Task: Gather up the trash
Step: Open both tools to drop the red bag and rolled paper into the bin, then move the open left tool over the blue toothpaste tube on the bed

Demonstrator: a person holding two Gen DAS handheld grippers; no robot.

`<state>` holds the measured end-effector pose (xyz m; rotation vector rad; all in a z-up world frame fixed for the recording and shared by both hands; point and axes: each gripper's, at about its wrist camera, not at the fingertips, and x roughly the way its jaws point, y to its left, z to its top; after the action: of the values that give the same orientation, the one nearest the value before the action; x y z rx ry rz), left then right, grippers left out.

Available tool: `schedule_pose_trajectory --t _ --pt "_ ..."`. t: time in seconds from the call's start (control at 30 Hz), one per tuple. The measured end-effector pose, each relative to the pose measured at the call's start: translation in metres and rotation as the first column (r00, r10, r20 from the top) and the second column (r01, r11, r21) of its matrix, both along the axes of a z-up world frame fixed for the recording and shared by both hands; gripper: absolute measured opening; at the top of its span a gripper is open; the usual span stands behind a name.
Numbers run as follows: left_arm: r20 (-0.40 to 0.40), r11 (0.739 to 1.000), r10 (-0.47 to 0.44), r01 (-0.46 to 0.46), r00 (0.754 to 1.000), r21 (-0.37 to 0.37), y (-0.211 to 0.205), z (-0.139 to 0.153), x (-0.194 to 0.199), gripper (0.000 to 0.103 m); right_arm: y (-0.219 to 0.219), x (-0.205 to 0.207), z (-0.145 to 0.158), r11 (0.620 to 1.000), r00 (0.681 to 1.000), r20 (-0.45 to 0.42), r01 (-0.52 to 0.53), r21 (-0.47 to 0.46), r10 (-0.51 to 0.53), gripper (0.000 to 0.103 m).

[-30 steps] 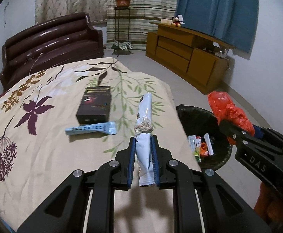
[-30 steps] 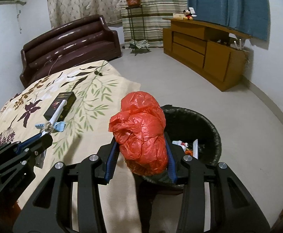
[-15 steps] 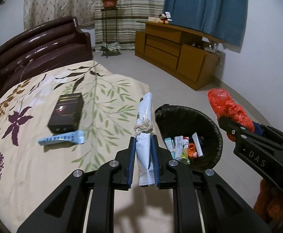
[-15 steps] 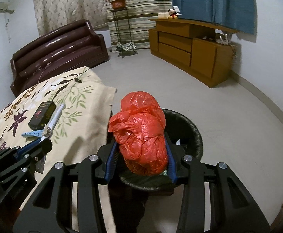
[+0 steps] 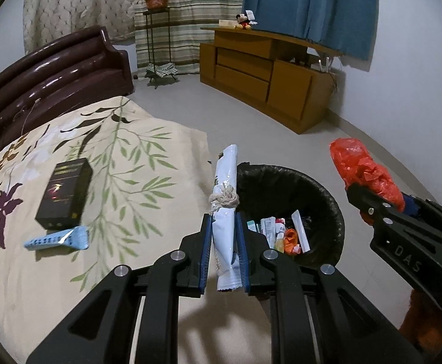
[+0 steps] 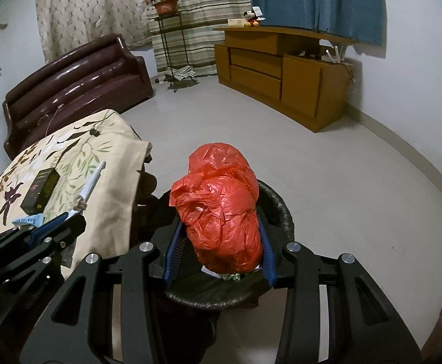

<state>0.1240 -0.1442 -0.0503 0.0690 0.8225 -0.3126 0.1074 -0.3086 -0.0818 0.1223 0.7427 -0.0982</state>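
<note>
My left gripper (image 5: 224,242) is shut on a long white wrapper (image 5: 225,194) tied with string, held at the table edge beside the bin. My right gripper (image 6: 219,242) is shut on a crumpled red plastic bag (image 6: 221,209), held right over the black-lined trash bin (image 6: 277,209). In the left wrist view the bin (image 5: 321,194) holds several small wrappers, and the red bag (image 5: 366,173) shows at its right rim. A light blue wrapper (image 5: 57,238) lies on the floral tablecloth (image 5: 129,166).
A black box (image 5: 64,192) lies on the cloth next to the blue wrapper. A dark brown sofa (image 5: 54,72) stands behind the table. A wooden cabinet (image 5: 266,72) runs along the right wall, a plant stand (image 5: 157,30) at the back.
Both grippers have swung right, away from the table and toward the bin. The red bag has moved over the bin opening; the white wrapper now reaches the bin's left rim.
</note>
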Motion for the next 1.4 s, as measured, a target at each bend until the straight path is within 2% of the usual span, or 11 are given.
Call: schedule_pose_trajectory --t 0.37,0.87,0.93,1.0,1.07,1.2,1.4 --pt "-0.02 0.999 -0.014 0.014 1.0 0.031 -0.018 -0.014 0.02 0.017 -0.012 0.018 -0.015 1.0 1.0 -0.024 0.014 0.017 -0.014 0.041" --pt "-0.014 0.999 -0.011 0.012 1.0 0.044 -0.026 -0.014 0.024 0.018 -0.019 0.034 -0.021 0.999 0.999 -0.027 0.027 0.026 -0.026 0.042" --pt "-0.016 0.999 -0.012 0.012 1.0 0.045 -0.026 -0.014 0.024 0.022 -0.02 0.034 -0.023 0.999 0.999 -0.029 0.029 0.028 -0.028 0.042" --pt "-0.012 0.999 -0.005 0.006 1.0 0.044 -0.025 -0.014 0.023 0.039 -0.021 0.035 -0.024 0.999 0.999 -0.029 0.033 0.033 -0.033 0.045" --pt "-0.007 0.999 0.005 -0.005 1.0 0.041 -0.024 -0.013 0.022 0.046 -0.022 0.035 -0.025 0.998 0.999 -0.03 0.039 0.041 -0.038 0.055" --pt "-0.007 0.999 0.012 -0.011 1.0 0.038 -0.022 -0.012 0.023 0.055 -0.022 0.034 -0.026 0.998 0.999 -0.028 0.045 0.045 -0.043 0.057" --pt "-0.008 0.999 0.027 -0.026 1.0 0.039 -0.017 -0.01 0.023 0.059 -0.021 0.034 -0.026 0.998 0.999 -0.031 0.041 0.045 -0.04 0.058"
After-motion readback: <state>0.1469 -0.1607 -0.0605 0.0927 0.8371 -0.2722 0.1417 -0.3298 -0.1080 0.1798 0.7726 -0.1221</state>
